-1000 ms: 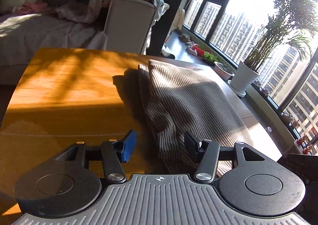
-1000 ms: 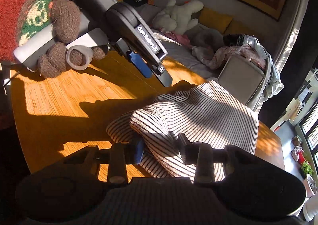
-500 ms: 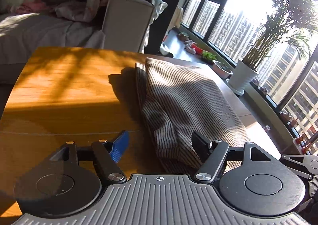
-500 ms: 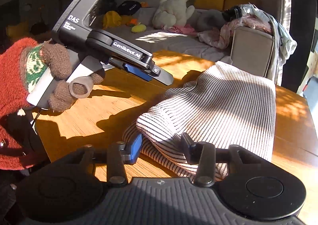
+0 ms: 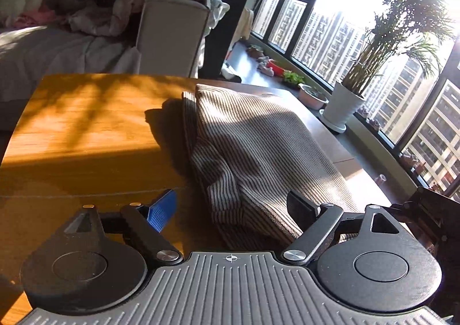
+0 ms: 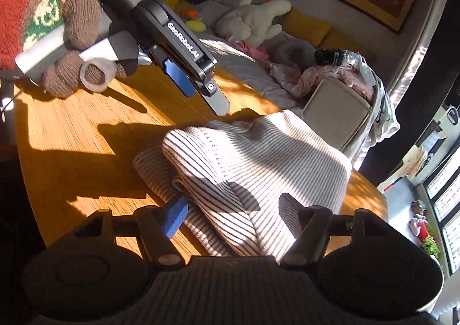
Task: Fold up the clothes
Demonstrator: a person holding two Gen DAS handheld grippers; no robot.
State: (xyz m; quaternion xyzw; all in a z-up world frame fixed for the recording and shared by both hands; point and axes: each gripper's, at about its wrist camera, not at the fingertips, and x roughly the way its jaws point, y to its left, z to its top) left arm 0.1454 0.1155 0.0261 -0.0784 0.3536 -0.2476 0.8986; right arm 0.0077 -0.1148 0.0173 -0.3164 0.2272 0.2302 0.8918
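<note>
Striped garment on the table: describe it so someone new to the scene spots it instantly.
Find the wooden table in front of the sofa and the big window. On its window side lies the striped garment, folded into a thick bundle, the only cloth on the tabletop. Fine dark and pale stripes set it apart from the pinkish clothes pile heaped on the sofa arm behind.

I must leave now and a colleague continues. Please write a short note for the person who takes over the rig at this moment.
Left gripper: open, jaws have just been opening, nothing gripped; the garment's near edge lies between them.
Right gripper: open, also just opening; the fabric lies between the fingers, not pinched.
Striped garment: on the wooden table, folded over into layers, released.
Done: a fold has been laid down.
Left: probably tidy the bunched near corner and check whether one more fold is needed.
</note>
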